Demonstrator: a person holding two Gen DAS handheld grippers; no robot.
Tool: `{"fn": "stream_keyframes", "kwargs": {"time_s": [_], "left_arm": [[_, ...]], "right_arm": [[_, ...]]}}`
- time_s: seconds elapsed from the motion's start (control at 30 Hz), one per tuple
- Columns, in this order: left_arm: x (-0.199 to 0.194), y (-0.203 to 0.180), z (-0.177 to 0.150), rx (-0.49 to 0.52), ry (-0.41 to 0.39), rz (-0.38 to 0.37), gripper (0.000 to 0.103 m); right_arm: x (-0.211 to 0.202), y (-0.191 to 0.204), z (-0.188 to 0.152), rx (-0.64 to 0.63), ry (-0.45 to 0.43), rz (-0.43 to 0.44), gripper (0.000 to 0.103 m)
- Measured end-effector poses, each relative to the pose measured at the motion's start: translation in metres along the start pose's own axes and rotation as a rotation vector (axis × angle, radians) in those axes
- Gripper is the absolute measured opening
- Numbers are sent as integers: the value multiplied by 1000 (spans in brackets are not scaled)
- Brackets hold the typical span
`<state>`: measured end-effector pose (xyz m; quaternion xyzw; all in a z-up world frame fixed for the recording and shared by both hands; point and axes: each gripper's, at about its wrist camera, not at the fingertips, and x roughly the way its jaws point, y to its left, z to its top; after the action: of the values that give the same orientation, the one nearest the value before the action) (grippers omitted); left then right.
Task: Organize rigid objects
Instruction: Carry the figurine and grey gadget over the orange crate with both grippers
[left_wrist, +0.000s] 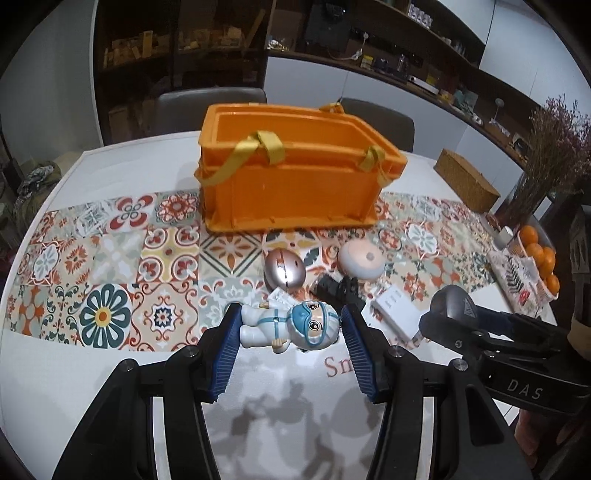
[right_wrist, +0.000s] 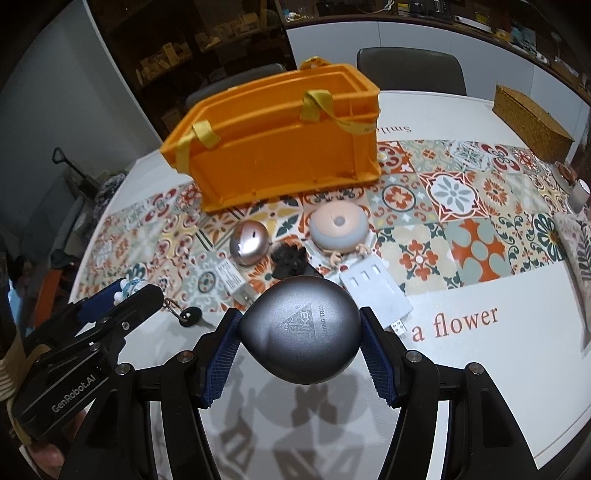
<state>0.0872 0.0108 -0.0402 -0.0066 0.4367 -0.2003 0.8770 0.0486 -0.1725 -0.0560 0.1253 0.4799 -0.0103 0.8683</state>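
An orange crate (left_wrist: 291, 177) with yellow straps stands on the patterned runner; it also shows in the right wrist view (right_wrist: 280, 147). My left gripper (left_wrist: 290, 332) is shut on a white and blue astronaut figurine (left_wrist: 291, 326), held by feet and head. My right gripper (right_wrist: 300, 332) is shut on a dark grey egg-shaped object (right_wrist: 301, 332), also seen in the left wrist view (left_wrist: 452, 304). On the runner lie a rose-gold egg (right_wrist: 249, 242), a pink round figure (right_wrist: 338, 227), a black item (right_wrist: 290, 260), a white flat strip (right_wrist: 373, 291) and a white charger (right_wrist: 232, 282).
A wicker box (right_wrist: 532, 122) sits at the far right. A bowl of oranges (left_wrist: 539, 254) and a vase of dried flowers (left_wrist: 543, 158) stand at the right edge. A key fob (right_wrist: 190, 315) hangs by the left gripper. Chairs stand behind the table.
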Motion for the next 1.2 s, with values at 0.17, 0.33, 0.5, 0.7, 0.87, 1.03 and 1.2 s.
{"fn": "stream_keyframes", "kwargs": {"time_s": [0.17,0.33,0.5,0.7,0.87,1.03,1.2], "left_arm": [[-14,-4,14,9,-42,-7,54],[-24,-10,28,26,-76,12,54],[-33,-9,42,15,-105,16,54],[-41,-8,62,15,-148,4,54],[-39,-7,80,24,-171,9,54],[-30,-4,96,22,-173,6,54],[-20,-3,112,40,-176,17,54]], "right_arm": [[-12,5,13,-11,-26,17,63],[-22,9,24,-28,-51,25,63],[-31,14,38,-45,-79,33,63],[-35,16,59,-42,-103,54,63],[-38,18,76,-47,-132,58,63],[-32,17,94,-45,-144,55,63],[-21,14,111,-34,-138,48,63]]}}
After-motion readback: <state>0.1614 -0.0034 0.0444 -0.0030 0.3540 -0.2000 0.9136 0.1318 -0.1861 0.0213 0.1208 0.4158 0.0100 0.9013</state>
